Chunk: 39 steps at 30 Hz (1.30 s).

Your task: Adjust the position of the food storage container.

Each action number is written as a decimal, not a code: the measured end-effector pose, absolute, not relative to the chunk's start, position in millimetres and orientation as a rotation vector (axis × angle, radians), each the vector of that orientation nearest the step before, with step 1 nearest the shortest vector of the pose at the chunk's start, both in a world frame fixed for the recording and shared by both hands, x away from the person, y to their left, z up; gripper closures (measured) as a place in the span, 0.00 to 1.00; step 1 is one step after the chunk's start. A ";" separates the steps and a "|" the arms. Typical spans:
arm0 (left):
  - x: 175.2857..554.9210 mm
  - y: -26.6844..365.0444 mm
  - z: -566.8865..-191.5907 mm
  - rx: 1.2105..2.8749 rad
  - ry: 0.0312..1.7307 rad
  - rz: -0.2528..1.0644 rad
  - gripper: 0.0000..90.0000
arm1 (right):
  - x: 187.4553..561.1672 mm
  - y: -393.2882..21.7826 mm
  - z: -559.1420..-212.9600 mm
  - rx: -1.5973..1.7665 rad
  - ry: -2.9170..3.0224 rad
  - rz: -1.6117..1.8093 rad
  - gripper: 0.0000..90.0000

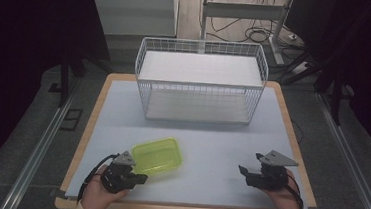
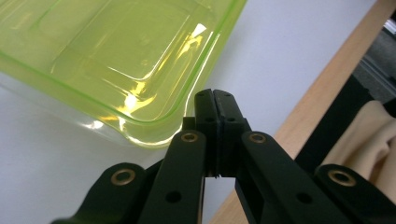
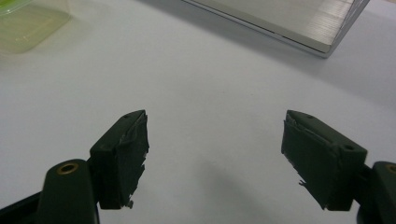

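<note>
A translucent yellow-green plastic container (image 1: 157,155) is seen lying on the white surface of the desk (image 1: 211,136), in the near left part, well in front of the white wire basket (image 1: 199,80) that stands at the far side. The left gripper (image 1: 140,179) is held at the container's near corner; in the left gripper view its jaws are pressed flat together with nothing between them, their tips just beside the container's rounded corner (image 2: 140,135). Whether the tips touch the rim cannot be told. The right gripper (image 1: 246,172) is held over the near right of the desk, well apart from the container, its jaws spread wide and empty.
</note>
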State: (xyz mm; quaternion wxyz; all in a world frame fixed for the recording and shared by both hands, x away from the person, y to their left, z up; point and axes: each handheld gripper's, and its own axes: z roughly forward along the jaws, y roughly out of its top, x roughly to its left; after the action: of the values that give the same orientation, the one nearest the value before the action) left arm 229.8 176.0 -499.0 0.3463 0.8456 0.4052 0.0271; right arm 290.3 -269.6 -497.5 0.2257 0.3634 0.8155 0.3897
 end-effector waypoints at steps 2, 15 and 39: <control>231.2 177.6 -498.4 2.203 1.060 0.096 1.00 | 290.2 -269.4 -497.5 1.002 2.250 1.075 0.26; 242.2 190.0 -498.8 2.153 1.105 0.107 1.00 | 290.9 -268.3 -498.7 0.999 2.255 1.068 0.26; 278.9 255.4 -515.8 1.923 1.361 0.109 1.00 | 291.4 -268.5 -499.0 1.002 2.253 1.062 0.26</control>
State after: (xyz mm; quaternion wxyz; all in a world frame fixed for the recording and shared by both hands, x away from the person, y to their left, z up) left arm 278.9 255.4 -515.8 0.3818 0.7536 0.5334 0.0427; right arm 291.4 -268.5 -499.0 0.2267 0.3634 0.8174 0.3852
